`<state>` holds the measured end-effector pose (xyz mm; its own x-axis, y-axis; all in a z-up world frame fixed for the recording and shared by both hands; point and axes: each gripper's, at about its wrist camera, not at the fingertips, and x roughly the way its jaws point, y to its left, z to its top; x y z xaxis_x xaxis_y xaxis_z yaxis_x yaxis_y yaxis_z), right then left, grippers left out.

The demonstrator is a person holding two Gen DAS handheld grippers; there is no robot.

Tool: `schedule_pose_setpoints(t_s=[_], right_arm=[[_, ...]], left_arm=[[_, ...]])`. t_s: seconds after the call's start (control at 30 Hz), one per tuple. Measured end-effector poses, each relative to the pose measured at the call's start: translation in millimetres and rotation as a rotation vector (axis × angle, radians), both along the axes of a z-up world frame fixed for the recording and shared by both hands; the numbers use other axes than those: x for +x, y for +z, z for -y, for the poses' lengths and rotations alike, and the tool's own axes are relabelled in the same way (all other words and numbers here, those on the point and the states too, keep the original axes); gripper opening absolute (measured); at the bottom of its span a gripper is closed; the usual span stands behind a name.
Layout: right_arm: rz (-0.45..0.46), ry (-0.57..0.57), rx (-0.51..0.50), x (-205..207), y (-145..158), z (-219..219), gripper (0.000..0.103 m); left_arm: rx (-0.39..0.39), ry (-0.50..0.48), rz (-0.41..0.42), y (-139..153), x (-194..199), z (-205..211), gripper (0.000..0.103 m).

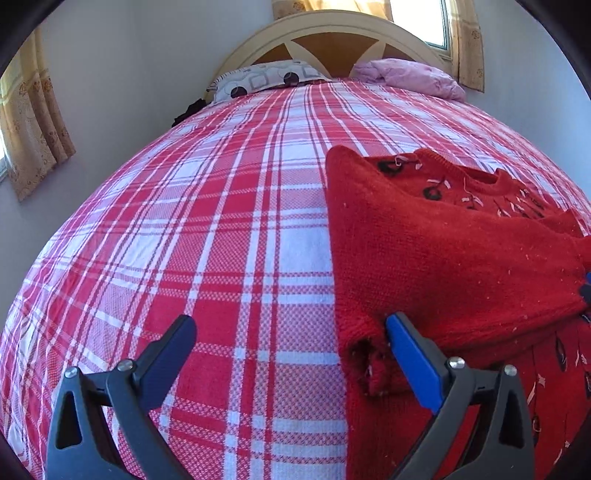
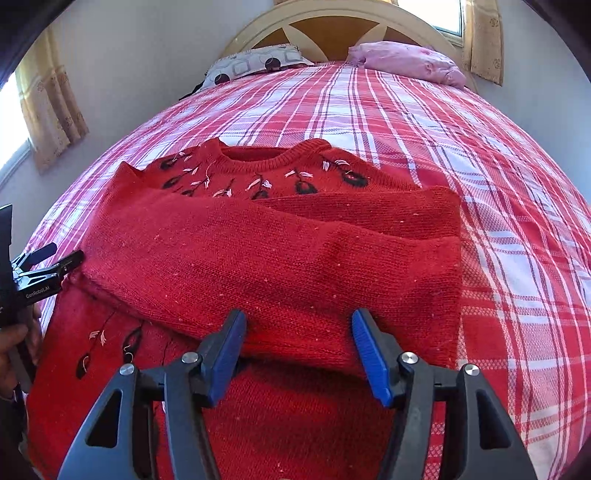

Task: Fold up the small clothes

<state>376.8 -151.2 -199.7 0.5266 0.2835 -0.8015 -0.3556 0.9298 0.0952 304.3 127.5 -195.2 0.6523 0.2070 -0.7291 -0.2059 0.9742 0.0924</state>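
Observation:
A small red knit sweater (image 2: pixel 280 251) with black and pink embroidery lies on the plaid bed, both sleeves folded across its chest. It also shows in the left wrist view (image 1: pixel 443 251). My left gripper (image 1: pixel 291 328) is open at the sweater's left edge, its right finger against the sleeve cuff (image 1: pixel 365 365). It also shows at the far left of the right wrist view (image 2: pixel 55 254). My right gripper (image 2: pixel 299 328) is open and empty, just above the folded sleeve near the sweater's lower middle.
The red and white plaid bedspread (image 1: pixel 207 229) covers the bed. A patterned pillow (image 2: pixel 255 62) and a pink pillow (image 2: pixel 410 62) lie at the headboard (image 2: pixel 332 26). Walls and curtained windows flank the bed.

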Motion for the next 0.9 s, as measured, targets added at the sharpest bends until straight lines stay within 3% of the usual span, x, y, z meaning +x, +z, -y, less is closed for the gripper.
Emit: schedule_pose_setpoints(t_s=[0.13,0.23,0.43,0.53,0.73,0.9], right_arm=[[0.019,0.001,0.003,-14,8,5,0.062],[0.020,0.020,-0.035,-15,-4,5,0.062],[0.001,-0.010,0.037,-19,10,15,0.063],[-0.006,-0.004,0.038,-45,17,26,0.064],[-0.030,-0.055,0.042,-93,15,62,0.063],[-0.043,-0.098,0.074,-136,13,85,0.060]], left_arm=[[-0.004,-0.004,0.003,1,-7,-3,0.103],[-0.024,-0.006,0.001,-2,-7,-6,0.103],[-0.108,-0.007,-0.019,-3,-6,-16,0.103],[-0.152,-0.027,-0.036,1,-33,-15,0.103],[-0.088,-0.077,-0.043,1,-95,-3,0.103],[-0.129,-0.102,-0.019,11,-135,2,0.103]])
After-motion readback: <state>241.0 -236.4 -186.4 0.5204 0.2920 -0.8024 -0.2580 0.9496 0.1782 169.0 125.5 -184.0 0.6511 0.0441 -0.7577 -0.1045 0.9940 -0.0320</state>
